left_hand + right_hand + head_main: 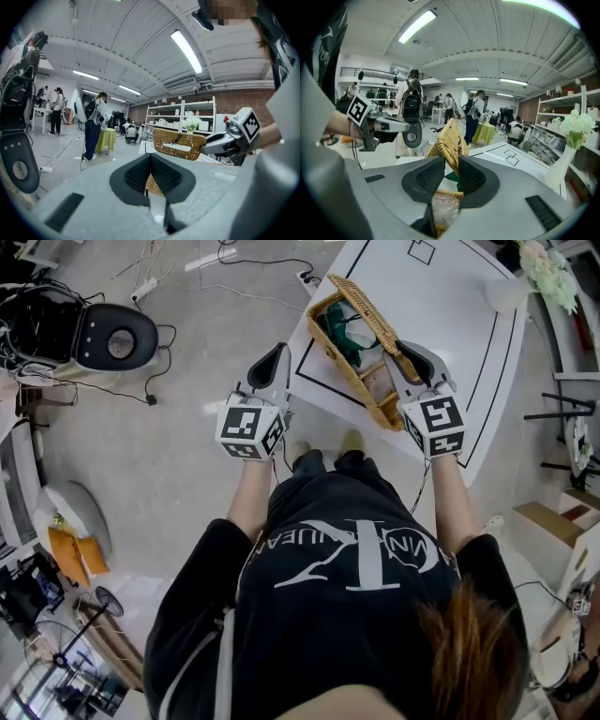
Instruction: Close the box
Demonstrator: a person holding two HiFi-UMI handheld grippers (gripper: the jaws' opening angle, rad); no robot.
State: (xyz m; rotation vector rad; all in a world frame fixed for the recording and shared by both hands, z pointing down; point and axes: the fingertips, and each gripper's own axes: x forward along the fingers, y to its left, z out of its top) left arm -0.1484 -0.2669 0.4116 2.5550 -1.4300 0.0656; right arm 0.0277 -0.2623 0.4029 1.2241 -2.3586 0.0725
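A woven wicker box (pixel 361 390) stands on the near corner of the white table (pixel 450 296), its lid (pixel 366 306) tilted up along the far side. Green and clear-wrapped contents show inside. My right gripper (pixel 405 348) is at the lid's near end. In the right gripper view the lid edge (pixel 449 138) stands between the fingertips of the right gripper (pixel 451 159), with a gap beside it, so the jaws are open. My left gripper (pixel 277 351) hangs over the floor left of the table, shut and empty (pixel 150 157); from there the box (pixel 180 143) lies ahead.
A vase of white flowers (pixel 574 131) stands at the table's far right. A black round device (pixel 112 334) and cables lie on the floor to the left. Shelves (pixel 187 117) and several people (pixel 476 112) are in the background.
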